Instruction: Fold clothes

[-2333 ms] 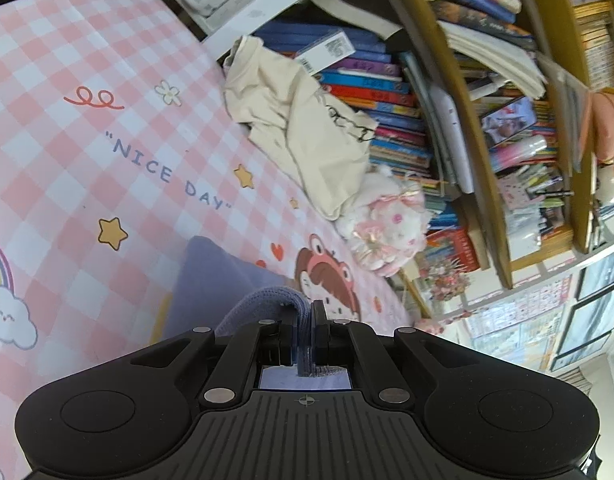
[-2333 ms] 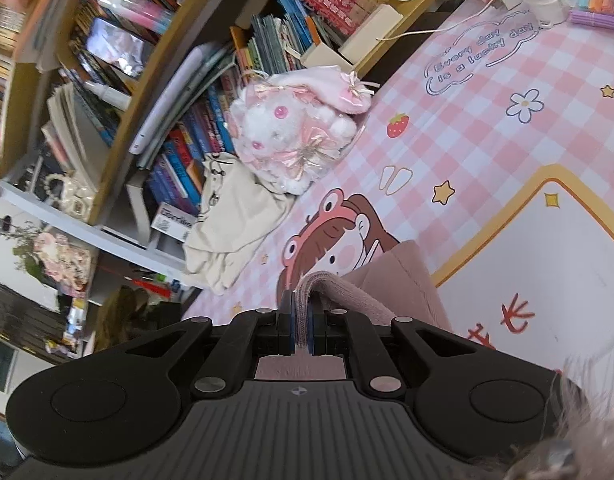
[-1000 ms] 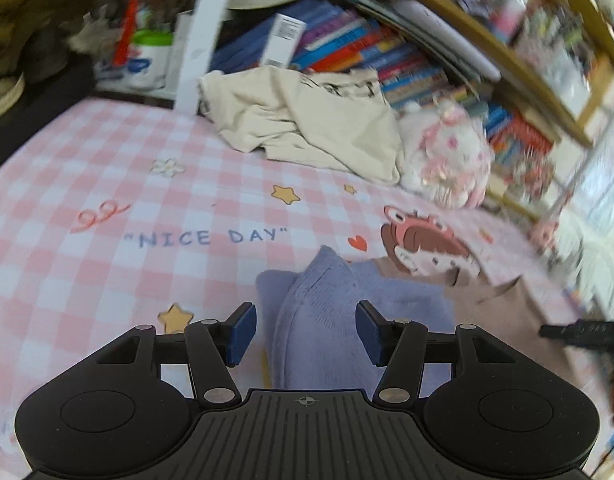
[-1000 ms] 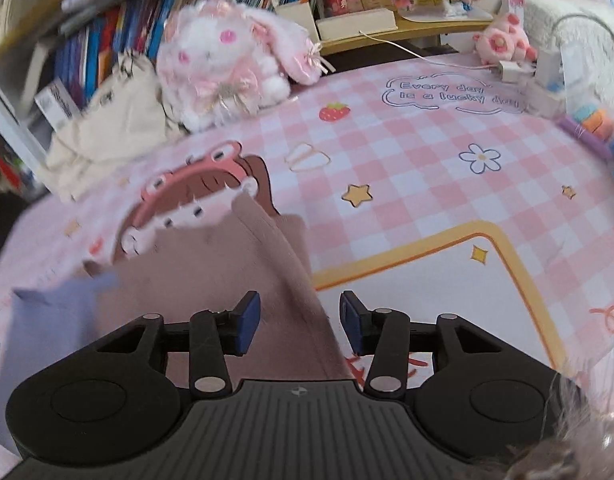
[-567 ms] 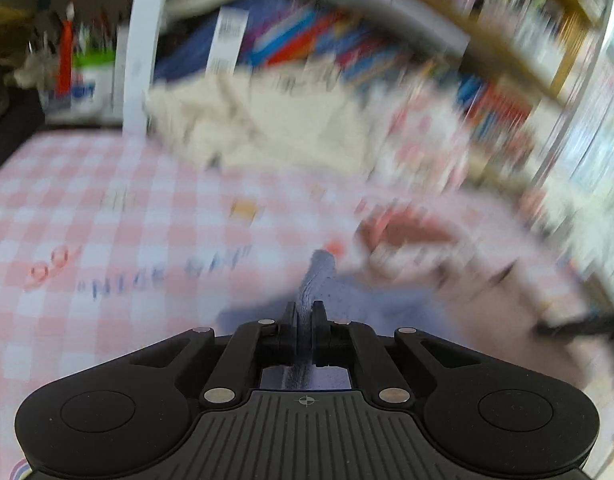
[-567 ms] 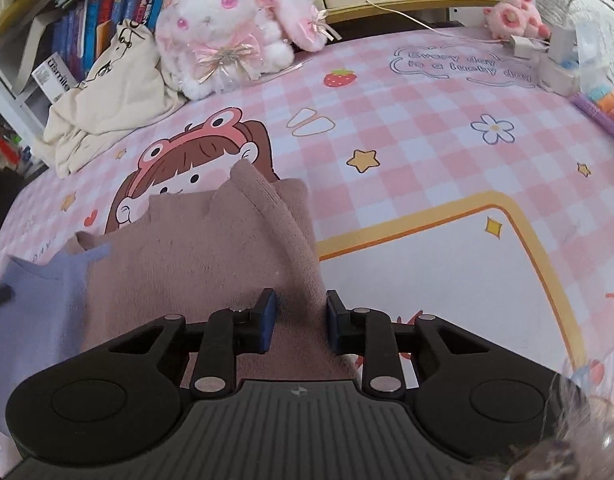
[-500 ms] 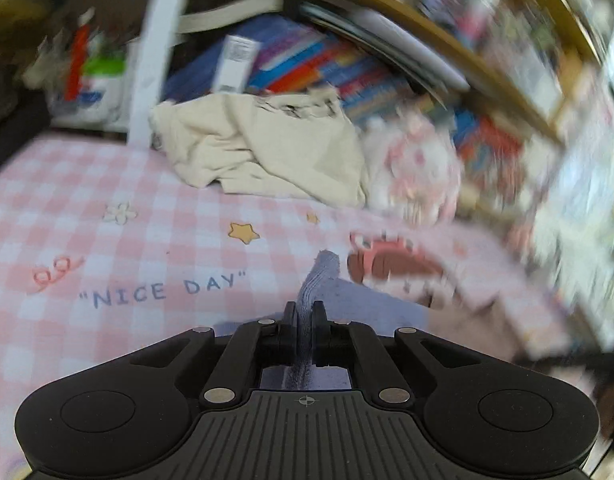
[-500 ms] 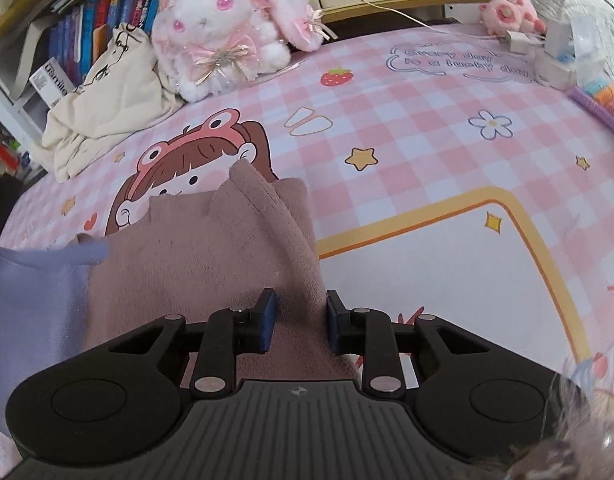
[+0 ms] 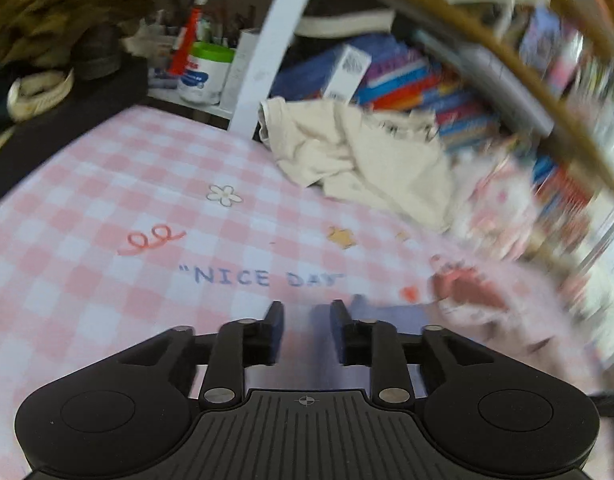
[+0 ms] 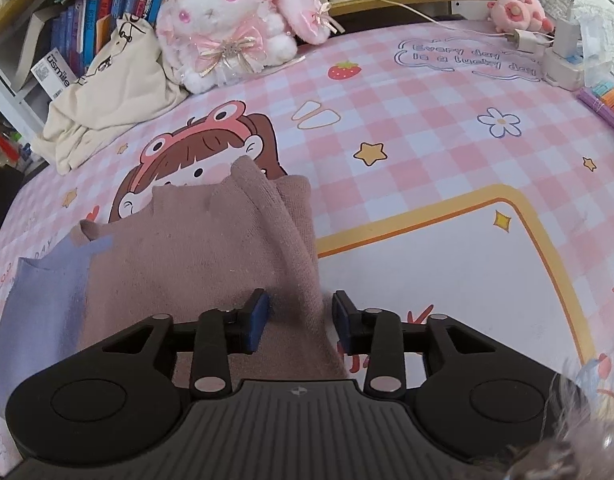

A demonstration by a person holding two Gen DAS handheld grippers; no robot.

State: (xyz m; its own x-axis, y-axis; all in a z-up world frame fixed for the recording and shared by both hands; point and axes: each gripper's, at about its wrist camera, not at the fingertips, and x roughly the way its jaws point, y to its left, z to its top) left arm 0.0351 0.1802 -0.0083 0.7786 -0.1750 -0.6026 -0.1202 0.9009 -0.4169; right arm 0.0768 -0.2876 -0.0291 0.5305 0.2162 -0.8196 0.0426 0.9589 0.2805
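A mauve knit garment (image 10: pixel 211 248) lies flat on the pink checked tablecloth (image 10: pixel 427 128), and a lavender part (image 10: pixel 39 312) joins it on the left. Its raised right-hand fold runs between the fingers of my right gripper (image 10: pixel 301 314). Those jaws are opening and their pads stand clear of the fold. The left wrist view is blurred. There my left gripper (image 9: pixel 307 326) hangs low over the cloth near the "NICE DAY" print, its jaws opening. The lavender cloth (image 9: pixel 371 314) shows between and just beyond its fingers, and no pad presses on it.
A crumpled cream cloth (image 9: pixel 359 160) (image 10: pixel 107 100) lies against the bookshelf at the back. A white plush rabbit (image 10: pixel 227 28) sits beside it. Chargers and cables (image 10: pixel 563 52) sit at the far right edge. A green-lidded jar (image 9: pixel 205 72) stands on a shelf at the back left.
My left gripper shut on the lavender cloth, then let it go and swung left. My right gripper narrowed around the mauve fold and has widened again without moving away.
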